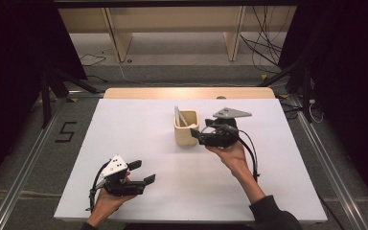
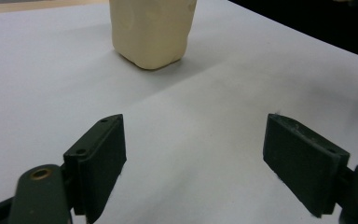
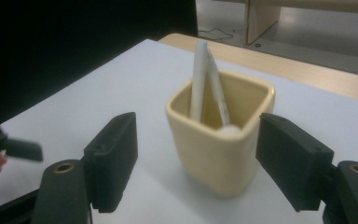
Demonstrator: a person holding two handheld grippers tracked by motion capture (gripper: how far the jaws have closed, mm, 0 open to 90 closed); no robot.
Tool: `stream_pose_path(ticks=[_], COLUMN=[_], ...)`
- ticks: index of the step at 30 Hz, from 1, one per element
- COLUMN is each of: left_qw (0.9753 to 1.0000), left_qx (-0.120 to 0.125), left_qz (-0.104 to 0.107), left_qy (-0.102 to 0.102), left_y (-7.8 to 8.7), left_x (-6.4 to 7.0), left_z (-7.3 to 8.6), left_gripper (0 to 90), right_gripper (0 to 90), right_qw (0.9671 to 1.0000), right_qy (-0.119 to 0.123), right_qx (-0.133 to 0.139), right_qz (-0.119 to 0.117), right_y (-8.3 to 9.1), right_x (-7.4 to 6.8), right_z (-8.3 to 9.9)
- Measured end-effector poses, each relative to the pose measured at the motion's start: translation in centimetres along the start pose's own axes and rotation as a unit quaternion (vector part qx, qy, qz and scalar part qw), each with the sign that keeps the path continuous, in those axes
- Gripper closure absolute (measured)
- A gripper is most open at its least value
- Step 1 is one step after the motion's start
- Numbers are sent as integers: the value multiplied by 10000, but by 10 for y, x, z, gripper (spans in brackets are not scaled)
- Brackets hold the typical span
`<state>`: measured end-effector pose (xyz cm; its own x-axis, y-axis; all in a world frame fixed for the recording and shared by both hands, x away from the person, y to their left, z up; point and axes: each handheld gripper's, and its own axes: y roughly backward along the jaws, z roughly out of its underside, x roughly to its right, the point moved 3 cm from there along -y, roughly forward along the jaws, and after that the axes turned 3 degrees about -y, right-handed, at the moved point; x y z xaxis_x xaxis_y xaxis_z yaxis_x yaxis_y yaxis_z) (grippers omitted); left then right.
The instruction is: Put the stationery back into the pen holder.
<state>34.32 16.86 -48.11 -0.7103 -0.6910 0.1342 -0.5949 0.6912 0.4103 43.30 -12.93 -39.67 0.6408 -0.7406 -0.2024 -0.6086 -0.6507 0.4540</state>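
White table (image 1: 139,143) in a dark room. A cream square cup (image 1: 186,127) stands behind the table's centre, holding two white pens (image 3: 205,84). The right gripper (image 1: 202,135), jaws spread wide and empty, sits just beside the cup's right wall. The left gripper (image 1: 142,172), equally spread and empty, rests near the front-left edge, well apart from the cup.

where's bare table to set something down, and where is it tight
The white table is bare across its whole left half, from the cream cup to the left edge, and between the two hands. The far right strip is also bare. It is tight only where the right hand-held gripper, jaws open, sits beside the cup. The left hand-held gripper takes the near-left corner.
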Motion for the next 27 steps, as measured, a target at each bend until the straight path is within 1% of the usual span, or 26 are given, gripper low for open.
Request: stream_pose_path(ticks=[3, 8, 10, 12, 16, 19, 21, 22, 27], left_qw=[10000, 10000, 10000, 10000, 10000, 10000, 10000, 10000, 9999], left_qx=[-10, 10, 27, 40, 47, 52, 40, 44, 76], left_qz=[-15, -28, -17, -1, 27, 30, 43, 42, 46], left_qy=[-28, -11, 0, 25, 46, 57, 48, 44, 53], left_y=[2, 4, 5, 6, 6, 6, 7, 7, 7], left_x=[0, -1, -1, -1, -1, 0, 0, 0, -1], left_z=[1, 2, 2, 3, 3, 3, 4, 4, 3], left_gripper=[209, 209, 209, 209, 209, 208, 207, 206, 204], right_gripper=[292, 282, 277, 276, 271, 259, 254, 250, 233], right_qw=[9999, 9993, 9991, 9986, 9979, 9978, 9973, 9973, 9974], right_qy=[-106, -289, -352, -420, -429, -434, -503, -500, -477], right_qx=[79, 144, 180, 269, 461, 482, 498, 508, 518], right_qz=[-84, -173, -157, -198, -168, -150, -181, -175, -172], right_y=[21, 51, 61, 70, 88, 95, 97, 98, 100], right_x=[3, 8, 9, 10, 9, 7, 7, 7, 6], right_z=[19, 53, 64, 76, 93, 105, 112, 115, 124])
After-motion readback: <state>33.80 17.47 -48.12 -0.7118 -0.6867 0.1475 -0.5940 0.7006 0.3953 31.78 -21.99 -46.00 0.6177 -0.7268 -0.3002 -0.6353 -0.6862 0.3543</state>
